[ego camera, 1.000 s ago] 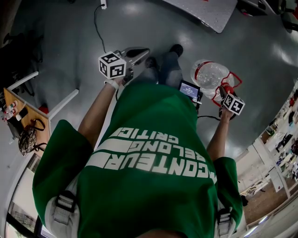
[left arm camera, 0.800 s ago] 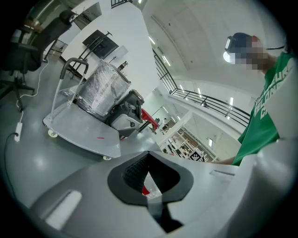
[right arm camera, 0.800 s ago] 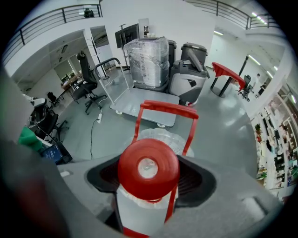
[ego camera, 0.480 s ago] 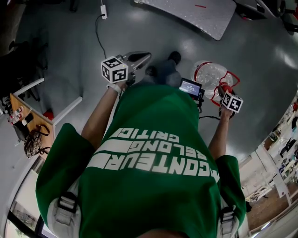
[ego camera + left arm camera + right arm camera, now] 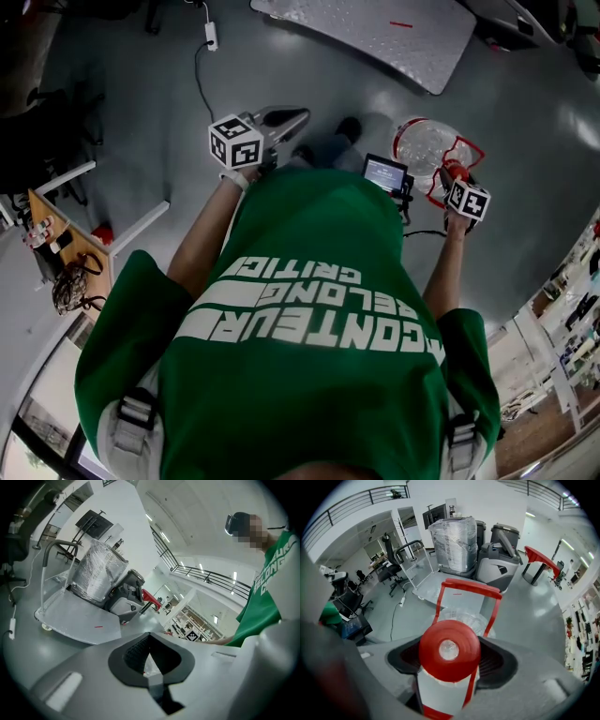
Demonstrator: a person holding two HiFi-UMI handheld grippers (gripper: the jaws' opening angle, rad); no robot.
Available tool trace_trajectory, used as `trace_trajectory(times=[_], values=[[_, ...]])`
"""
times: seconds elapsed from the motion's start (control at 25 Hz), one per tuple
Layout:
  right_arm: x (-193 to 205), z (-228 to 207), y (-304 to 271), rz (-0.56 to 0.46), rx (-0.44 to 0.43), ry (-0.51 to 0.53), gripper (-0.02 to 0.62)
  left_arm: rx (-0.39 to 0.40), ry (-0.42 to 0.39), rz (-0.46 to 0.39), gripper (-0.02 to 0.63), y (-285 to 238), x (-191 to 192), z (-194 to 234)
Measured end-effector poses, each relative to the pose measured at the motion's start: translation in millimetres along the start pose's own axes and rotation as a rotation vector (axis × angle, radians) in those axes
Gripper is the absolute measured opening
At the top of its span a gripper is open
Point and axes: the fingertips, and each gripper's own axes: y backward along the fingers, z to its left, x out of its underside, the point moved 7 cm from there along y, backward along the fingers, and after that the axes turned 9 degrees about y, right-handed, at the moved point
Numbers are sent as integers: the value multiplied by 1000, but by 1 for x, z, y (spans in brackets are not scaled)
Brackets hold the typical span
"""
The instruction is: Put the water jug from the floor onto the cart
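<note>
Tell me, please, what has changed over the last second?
The person carried the water jug closer to the cart, which fills more of the head view's top. No grip changed: the right gripper stays shut on the jug's neck, the left gripper stays empty.

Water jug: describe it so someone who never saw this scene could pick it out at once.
In the head view, look past the person's green shirt to the grey floor on their right, near the cart. There the right hand-held gripper is closed on the neck of the water jug. It is the only clear, rounded container, with a red cap and a red carrying frame.
</note>
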Motion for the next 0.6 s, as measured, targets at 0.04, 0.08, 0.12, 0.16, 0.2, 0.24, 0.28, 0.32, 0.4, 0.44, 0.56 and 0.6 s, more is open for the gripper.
trace_trajectory(times=[0.04, 0.08, 0.12, 0.16, 0.2, 0.24, 0.28, 0.32, 0.4, 0.44, 0.56, 0.6], values=[[-4, -4, -3, 1, -2, 11, 307, -4, 1, 0, 9, -4, -1, -1], [-8, -9, -6, 3, -4, 21, 307, -9, 2, 0, 9, -9, -2, -2], [-11, -13, -8, 6, -7, 31, 307, -14, 3, 0, 9, -14, -3, -3], [-13, -18, -10, 9, -11, 39, 307, -19, 5, -2, 9, -18, -5, -4], [-16, -22, -12, 11, -14, 47, 307, -24, 6, -6, 9, -22, -6, -6], [-18, -25, -13, 12, -18, 53, 307, -27, 7, -10, 9, -26, -6, -7], [-20, -29, -15, 13, -22, 59, 307, -30, 8, -15, 9, -29, -7, -9], [-22, -32, -16, 13, -27, 64, 307, -32, 7, -19, 9, -32, -8, -10], [-25, -38, -19, 13, -34, 72, 307, -36, 3, -22, 9, -37, -9, -13], [-26, -41, -20, 15, -37, 75, 307, -39, 1, -21, 9, -39, -9, -14], [-26, -50, -21, 25, -41, 82, 307, -50, 11, -22, 9, -44, -5, -18], [-26, -52, -21, 26, -41, 84, 307, -53, 16, -23, 9, -44, -3, -19]])
